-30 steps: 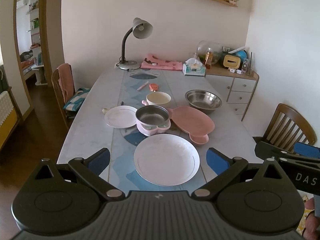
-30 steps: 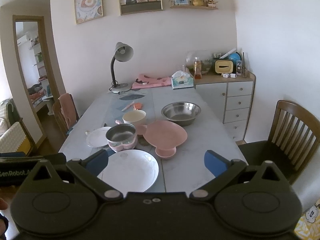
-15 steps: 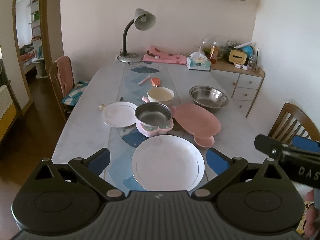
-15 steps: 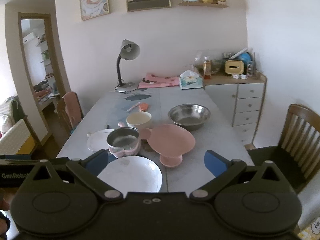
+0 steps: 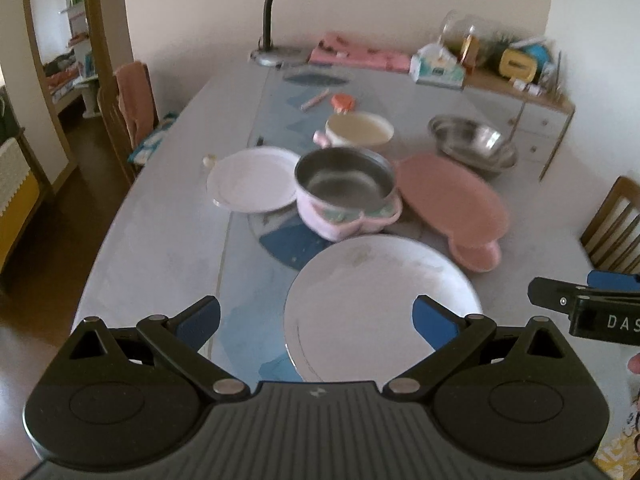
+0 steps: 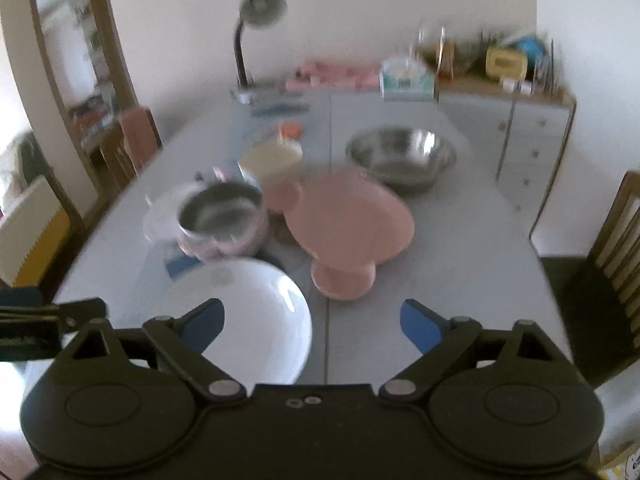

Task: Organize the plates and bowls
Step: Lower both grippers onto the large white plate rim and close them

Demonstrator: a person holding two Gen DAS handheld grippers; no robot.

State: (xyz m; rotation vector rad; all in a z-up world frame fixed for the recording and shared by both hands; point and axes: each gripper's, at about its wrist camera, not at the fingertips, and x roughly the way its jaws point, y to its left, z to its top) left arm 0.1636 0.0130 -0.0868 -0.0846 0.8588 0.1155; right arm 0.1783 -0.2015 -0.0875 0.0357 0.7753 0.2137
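A large white plate lies at the table's near end. Behind it stand a pink bowl with a steel inner, a small white plate, a cream bowl, a pink footed plate and a steel bowl. My left gripper is open and empty above the table's near edge, left of the large plate's middle. My right gripper is open and empty, just right of that plate.
A desk lamp, a pink cloth and a tissue box stand at the table's far end. Chairs stand at the left and right. A cluttered sideboard is at the back right.
Both grippers have moved forward and tilted down toward the table; the dishes appear larger and closer. Both stay open and nothing on the table has moved.
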